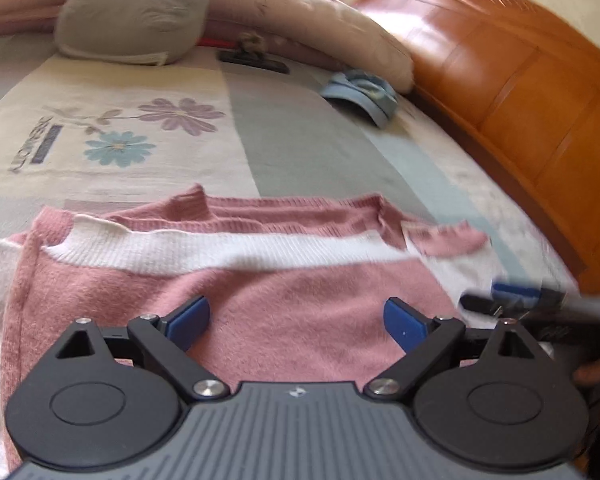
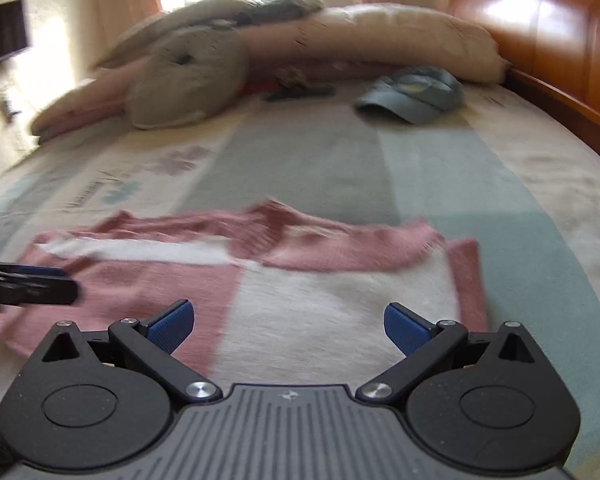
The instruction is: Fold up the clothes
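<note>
On bedspread (image 2: 500, 208), pink sweater (image 1: 292, 308) lengthwise sideways.

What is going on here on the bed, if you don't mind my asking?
A person is folding a pink and white sweater laid out on a bed, working with a handheld gripper in each hand. Both the left gripper and the right gripper hover open over the sweater, holding nothing. The sweater looks partly folded, with pink knit edges turned over its far side. A blue cap and a grey cushion lie farther up the bed, untouched.
</note>
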`<state>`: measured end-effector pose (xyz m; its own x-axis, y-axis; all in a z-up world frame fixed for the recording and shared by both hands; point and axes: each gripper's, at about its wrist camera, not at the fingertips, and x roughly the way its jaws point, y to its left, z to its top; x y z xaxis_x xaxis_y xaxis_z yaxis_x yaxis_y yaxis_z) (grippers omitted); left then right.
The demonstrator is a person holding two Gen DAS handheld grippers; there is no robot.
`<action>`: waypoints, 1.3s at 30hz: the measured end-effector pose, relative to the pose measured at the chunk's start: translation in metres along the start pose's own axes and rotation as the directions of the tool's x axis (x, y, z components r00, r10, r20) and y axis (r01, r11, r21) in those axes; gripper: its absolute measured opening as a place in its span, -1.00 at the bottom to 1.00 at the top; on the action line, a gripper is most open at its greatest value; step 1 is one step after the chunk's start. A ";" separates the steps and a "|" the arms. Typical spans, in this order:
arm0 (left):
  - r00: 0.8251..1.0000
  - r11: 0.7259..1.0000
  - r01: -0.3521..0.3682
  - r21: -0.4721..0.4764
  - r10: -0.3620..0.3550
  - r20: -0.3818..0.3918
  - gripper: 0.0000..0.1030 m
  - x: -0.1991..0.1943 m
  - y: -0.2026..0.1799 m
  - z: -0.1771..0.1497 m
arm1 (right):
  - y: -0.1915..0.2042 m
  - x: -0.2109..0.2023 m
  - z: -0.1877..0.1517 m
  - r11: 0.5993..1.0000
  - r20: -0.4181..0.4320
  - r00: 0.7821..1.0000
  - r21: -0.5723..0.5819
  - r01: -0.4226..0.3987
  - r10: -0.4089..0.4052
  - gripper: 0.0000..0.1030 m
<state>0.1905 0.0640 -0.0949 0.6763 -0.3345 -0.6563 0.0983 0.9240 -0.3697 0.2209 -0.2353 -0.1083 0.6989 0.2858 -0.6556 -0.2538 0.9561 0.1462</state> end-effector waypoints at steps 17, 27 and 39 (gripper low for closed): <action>0.989 0.989 -0.147 -0.018 0.147 -0.009 0.83 -0.050 0.002 -0.028 | 0.001 -0.039 -0.016 0.996 -0.014 0.999 0.075 0.041 -0.040 1.00; 0.980 0.975 -0.197 -0.103 0.195 -0.030 0.82 -0.064 0.018 -0.040 | 0.030 -0.086 -0.021 1.000 0.062 0.998 0.015 -0.011 0.010 1.00; 0.972 0.969 -0.233 -0.087 0.231 -0.029 0.82 -0.051 0.041 -0.026 | 0.040 -0.116 -0.030 0.999 0.083 0.996 0.008 0.035 -0.036 1.00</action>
<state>0.1413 0.1142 -0.0934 0.6590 -0.1171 -0.7429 -0.1258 0.9567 -0.2624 0.1097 -0.2323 -0.0482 0.7607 0.2560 -0.5965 -0.2238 0.9660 0.1292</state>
